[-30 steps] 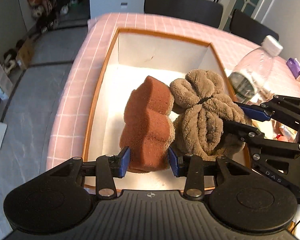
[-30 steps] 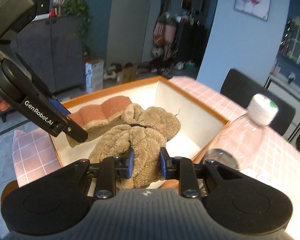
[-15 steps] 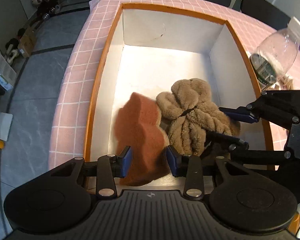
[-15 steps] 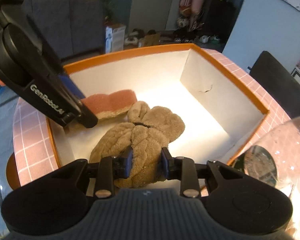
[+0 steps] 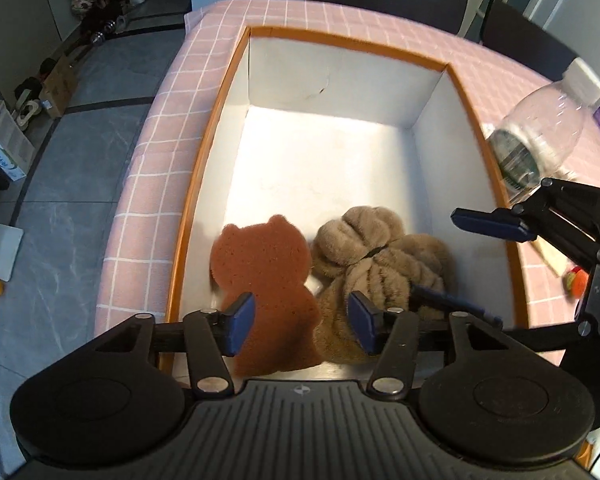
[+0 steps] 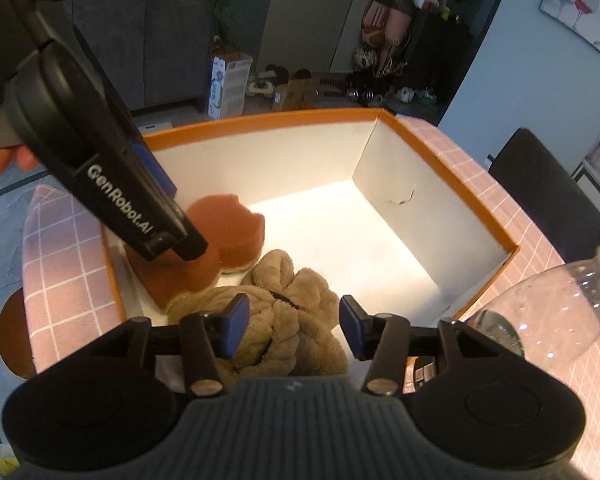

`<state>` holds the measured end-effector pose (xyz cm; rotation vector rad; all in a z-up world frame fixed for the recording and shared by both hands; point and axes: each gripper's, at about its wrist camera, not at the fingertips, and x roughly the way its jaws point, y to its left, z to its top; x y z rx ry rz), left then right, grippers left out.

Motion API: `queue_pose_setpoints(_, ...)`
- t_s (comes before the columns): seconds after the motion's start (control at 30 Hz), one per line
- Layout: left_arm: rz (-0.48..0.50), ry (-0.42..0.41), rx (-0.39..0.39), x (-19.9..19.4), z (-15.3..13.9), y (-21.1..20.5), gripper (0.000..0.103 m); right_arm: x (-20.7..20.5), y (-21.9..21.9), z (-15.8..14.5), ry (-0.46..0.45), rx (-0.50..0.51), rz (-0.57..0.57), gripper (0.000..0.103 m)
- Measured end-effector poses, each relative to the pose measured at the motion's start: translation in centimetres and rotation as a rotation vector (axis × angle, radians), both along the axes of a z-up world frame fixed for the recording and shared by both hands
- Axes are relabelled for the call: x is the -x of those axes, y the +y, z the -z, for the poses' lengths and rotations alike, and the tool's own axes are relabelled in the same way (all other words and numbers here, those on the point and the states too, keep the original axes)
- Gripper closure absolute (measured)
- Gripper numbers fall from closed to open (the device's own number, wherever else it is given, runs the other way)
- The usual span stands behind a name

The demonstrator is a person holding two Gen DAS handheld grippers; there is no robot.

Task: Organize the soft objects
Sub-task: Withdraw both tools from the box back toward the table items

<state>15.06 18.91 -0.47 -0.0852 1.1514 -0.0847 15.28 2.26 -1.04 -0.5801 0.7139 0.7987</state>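
1. The tabletop (image 5: 156,128), covered in a pink checked cloth, is filling the upper and left parts of the left wrist view and is carrying everything else.
2. The orange-rimmed box (image 5: 216,120) with white walls is sitting in the centre of both views; most of its floor toward the far wall is lying bare.
3. The clear plastic bottle (image 5: 540,132) is standing outside the box at the right edge of the frame, near the rim.
4. The tan plush toy (image 6: 284,320) is lying on the box floor at lower centre, touching the sponge beside it.
5. The brown bear-shaped sponge (image 5: 268,280) is lying flat in the near left corner, close to the wall.
6. The left gripper (image 5: 302,324) is hovering with jaws spread wide around the sponge's lower end, gripping nothing.
7. The right gripper (image 6: 292,330) is likewise hanging open above the plush, holding nothing.
8. Judging from this, both items are sitting placed; lifting straight up should keep the pads from snagging the fluffy pile or catching the bottle.
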Motion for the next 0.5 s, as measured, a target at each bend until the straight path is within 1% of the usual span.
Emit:
queue_pose_setpoints(0.03, -0.003, -0.014, 0.001, 0.3, -0.3, 0.0, 0.036, 0.4, -0.4, -0.4, -0.014, -0.008, -0.003, 0.033)
queue_pose_setpoints(0.07, -0.004, -0.03, 0.0, 0.6, -0.5, -0.1, 0.035, 0.8, -0.6, -0.6, -0.031, -0.013, -0.006, 0.03)
queue_pose_setpoints(0.23, 0.005, -0.118, -0.017, 2.4, -1.8, -1.2, 0.033, 2.9, -1.9, -1.5, -0.098, -0.029, -0.021, 0.027)
queue_pose_setpoints(0.5, 0.021, -0.263, -0.036, 5.6, -3.9, -3.9, 0.033, 5.9, -5.3, -2.4, -0.147, -0.071, 0.009, 0.026)
